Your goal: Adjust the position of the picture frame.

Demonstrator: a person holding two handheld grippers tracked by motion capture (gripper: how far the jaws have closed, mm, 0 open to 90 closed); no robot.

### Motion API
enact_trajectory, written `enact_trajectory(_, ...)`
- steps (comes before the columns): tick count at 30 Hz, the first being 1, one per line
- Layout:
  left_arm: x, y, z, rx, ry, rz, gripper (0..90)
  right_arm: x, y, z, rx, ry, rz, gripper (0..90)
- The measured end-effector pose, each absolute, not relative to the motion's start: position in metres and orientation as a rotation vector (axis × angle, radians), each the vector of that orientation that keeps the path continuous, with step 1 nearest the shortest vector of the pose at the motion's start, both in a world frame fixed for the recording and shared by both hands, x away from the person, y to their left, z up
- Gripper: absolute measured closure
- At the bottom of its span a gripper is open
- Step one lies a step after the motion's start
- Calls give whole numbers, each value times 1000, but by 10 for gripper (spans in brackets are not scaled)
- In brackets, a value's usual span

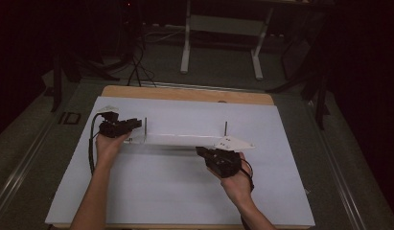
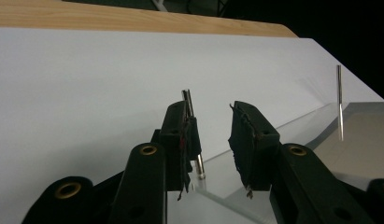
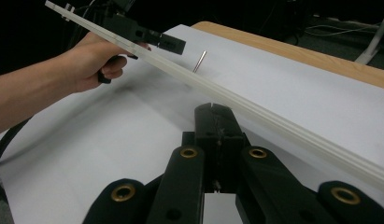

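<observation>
Clear acrylic plate (image 1: 180, 140) lay across the middle of the white sheet (image 1: 185, 191) on the table (image 1: 185, 93), long axis 9-to-3 o'clock, w/ two upright metal pins: left pin (image 1: 145, 125), right pin (image 1: 226, 127).

L tongs (image 2: 213, 140) released, jaws apart; left pin (image 2: 193, 135) sat against the inner face of one pad, other pad clear. Prob. lined up to grip the pin, not yet clamped.

R tongs (image 3: 216, 122) clenched on nothing, at plate's 5 o'clock edge (image 3: 273, 121), likely steadying it; contact can't be told.

Surroundings: white desk frame (image 1: 221, 43) and floor cables (image 1: 137, 62) at 12 o'clock, well apart. Nothing blocked either pin.
</observation>
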State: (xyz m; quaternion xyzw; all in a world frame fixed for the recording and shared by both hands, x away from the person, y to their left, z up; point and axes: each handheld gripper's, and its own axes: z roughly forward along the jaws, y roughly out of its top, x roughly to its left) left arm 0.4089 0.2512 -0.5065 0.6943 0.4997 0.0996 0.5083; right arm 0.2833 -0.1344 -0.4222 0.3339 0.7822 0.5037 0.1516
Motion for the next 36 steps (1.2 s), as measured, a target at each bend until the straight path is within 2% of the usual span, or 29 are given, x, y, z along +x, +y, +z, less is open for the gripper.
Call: enact_trajectory(36, 380, 255, -489, 1695, 1125, 296, 641, 299, -132, -411, 964, 2260, 1441, 900)
